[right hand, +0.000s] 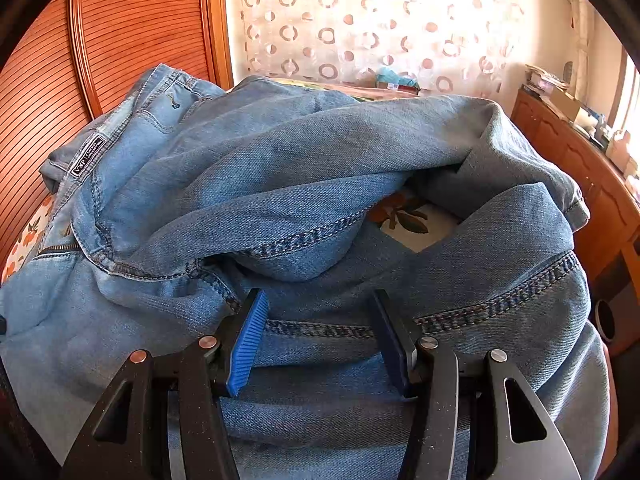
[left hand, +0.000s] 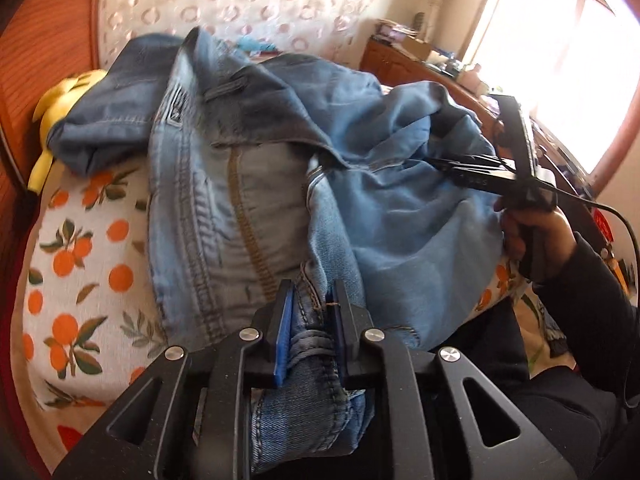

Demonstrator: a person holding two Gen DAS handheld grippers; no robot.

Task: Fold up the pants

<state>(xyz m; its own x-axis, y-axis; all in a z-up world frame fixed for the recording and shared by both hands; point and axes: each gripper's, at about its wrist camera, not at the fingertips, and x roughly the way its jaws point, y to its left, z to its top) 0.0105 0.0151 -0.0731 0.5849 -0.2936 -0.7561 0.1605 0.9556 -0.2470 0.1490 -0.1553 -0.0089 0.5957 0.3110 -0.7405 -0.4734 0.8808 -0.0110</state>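
Note:
Blue denim pants lie crumpled in a heap on a bed with an orange-fruit print sheet. My left gripper is shut on a bunched seam of the pants at the near edge. In the right wrist view the pants fill the frame, with the waistband label at the left. My right gripper is open, its blue pads on either side of a stitched hem that lies between them. The right gripper also shows in the left wrist view, held over the right part of the pants.
A yellow plush toy lies at the bed's far left, partly under the pants. A wooden slatted headboard stands at the left. A wooden dresser with clutter runs along the right wall below a bright window.

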